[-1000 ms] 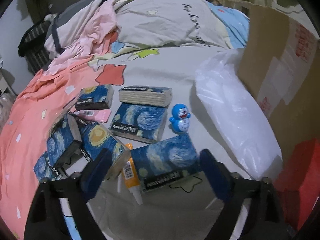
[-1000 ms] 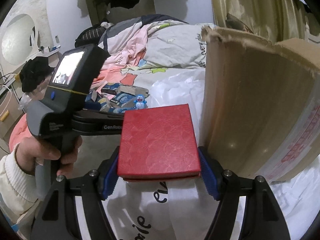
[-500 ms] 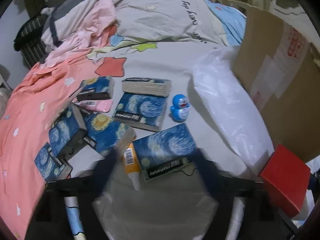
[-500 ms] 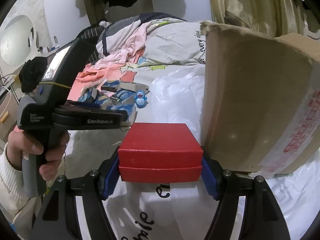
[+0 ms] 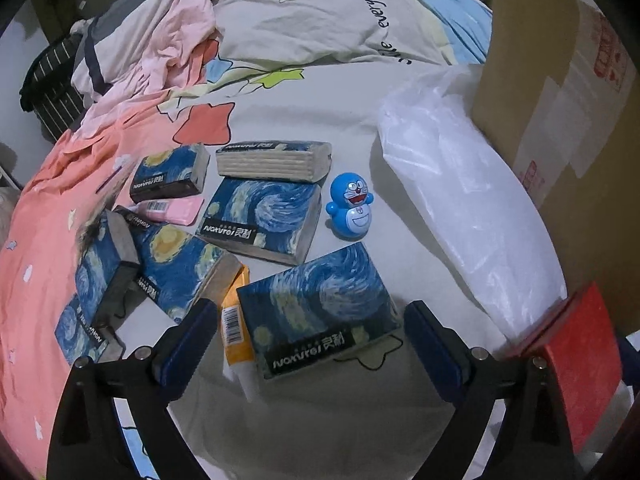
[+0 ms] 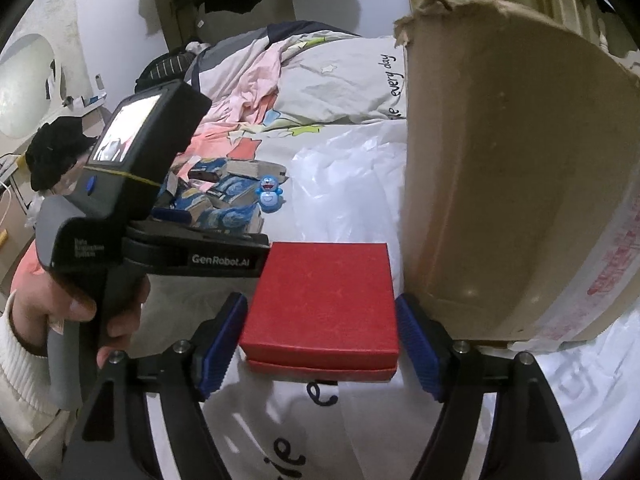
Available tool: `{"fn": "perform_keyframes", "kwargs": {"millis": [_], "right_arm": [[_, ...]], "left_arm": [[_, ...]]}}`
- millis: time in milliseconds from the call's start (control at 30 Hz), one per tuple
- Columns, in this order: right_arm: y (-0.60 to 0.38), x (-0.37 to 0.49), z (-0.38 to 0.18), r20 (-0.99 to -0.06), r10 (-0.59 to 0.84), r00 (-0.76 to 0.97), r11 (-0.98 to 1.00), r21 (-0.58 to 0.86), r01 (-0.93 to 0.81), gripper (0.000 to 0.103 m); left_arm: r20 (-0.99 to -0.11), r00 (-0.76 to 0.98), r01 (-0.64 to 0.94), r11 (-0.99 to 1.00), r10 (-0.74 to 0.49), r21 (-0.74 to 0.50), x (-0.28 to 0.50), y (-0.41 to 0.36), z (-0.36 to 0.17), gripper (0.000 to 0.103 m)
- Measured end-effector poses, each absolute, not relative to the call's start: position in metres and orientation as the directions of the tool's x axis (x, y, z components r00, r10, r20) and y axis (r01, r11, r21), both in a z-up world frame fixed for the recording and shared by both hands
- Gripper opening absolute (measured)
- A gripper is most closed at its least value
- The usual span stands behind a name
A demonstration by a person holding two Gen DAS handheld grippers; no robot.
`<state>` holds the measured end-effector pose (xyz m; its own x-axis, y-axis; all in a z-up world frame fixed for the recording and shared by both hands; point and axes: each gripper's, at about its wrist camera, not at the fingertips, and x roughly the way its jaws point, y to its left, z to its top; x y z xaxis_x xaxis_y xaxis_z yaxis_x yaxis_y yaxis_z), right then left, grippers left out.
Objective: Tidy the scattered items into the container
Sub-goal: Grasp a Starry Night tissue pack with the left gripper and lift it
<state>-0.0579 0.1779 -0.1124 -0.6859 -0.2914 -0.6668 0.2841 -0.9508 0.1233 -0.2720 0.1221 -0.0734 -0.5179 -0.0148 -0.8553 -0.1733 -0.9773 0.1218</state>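
Several blue starry-print tissue packs lie scattered on the bed sheet. My left gripper [image 5: 310, 310] hovers over the nearest pack [image 5: 316, 280]. Its jaws are opening wide on either side of the pack without touching it. An orange glue tube [image 5: 236, 320] lies by the left finger, and a blue cat toy [image 5: 352, 208] stands behind the pack. My right gripper [image 6: 320, 300] has a red box [image 6: 324, 280] between its pads. Its jaws are opening and the box rests flat on a white plastic bag [image 6: 340, 180]. A tall cardboard box [image 6: 500, 180] stands right beside it.
More tissue packs [image 5: 264, 216] and a pink item [image 5: 176, 210] lie left of the toy. Crumpled bedding [image 5: 300, 20] is piled behind them. The bag [image 5: 460, 200] lies between the items and the cardboard box [image 5: 560, 100]. A hand [image 6: 80, 308] holds the left gripper's handle.
The left jaws have spread wider over the nearest tissue pack. The red box has tipped from raised to flat on the bag, and the right pads have eased off its sides.
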Motion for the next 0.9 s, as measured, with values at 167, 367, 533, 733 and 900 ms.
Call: {"fn": "perform_keyframes", "kwargs": {"millis": [167,367,533,733,900], "right_arm": [[0.172,-0.068,-0.119,-0.695,-0.280,-0.662,-0.952,0.112,0.285,0.073],[0.173,-0.067,-0.118,-0.688,-0.291,-0.665,-0.950,0.124,0.286,0.069],[0.180,-0.053,-0.109,-0.674,-0.323,-0.664,-0.941,0.153,0.302,0.068],[0.184,-0.031,-0.090,-0.639,-0.328,-0.696,-0.939,0.137,0.316,0.068],[0.185,-0.015,-0.070,-0.603,-0.323,-0.729,-0.940,0.116,0.320,0.068]], "left_arm": [[-0.850,-0.527,-0.179,-0.977,-0.002,0.113,-0.271,0.120,-0.070,0.076],[-0.858,-0.512,-0.210,-0.973,0.029,0.093,-0.264,0.122,-0.061,0.070],[-0.836,-0.547,-0.223,-0.968,0.029,0.113,-0.248,0.118,-0.042,0.070],[-0.809,-0.586,-0.235,-0.965,0.046,0.115,-0.223,0.112,-0.014,0.070],[-0.782,-0.621,-0.245,-0.962,0.057,0.124,-0.204,0.114,0.009,0.070]]}}
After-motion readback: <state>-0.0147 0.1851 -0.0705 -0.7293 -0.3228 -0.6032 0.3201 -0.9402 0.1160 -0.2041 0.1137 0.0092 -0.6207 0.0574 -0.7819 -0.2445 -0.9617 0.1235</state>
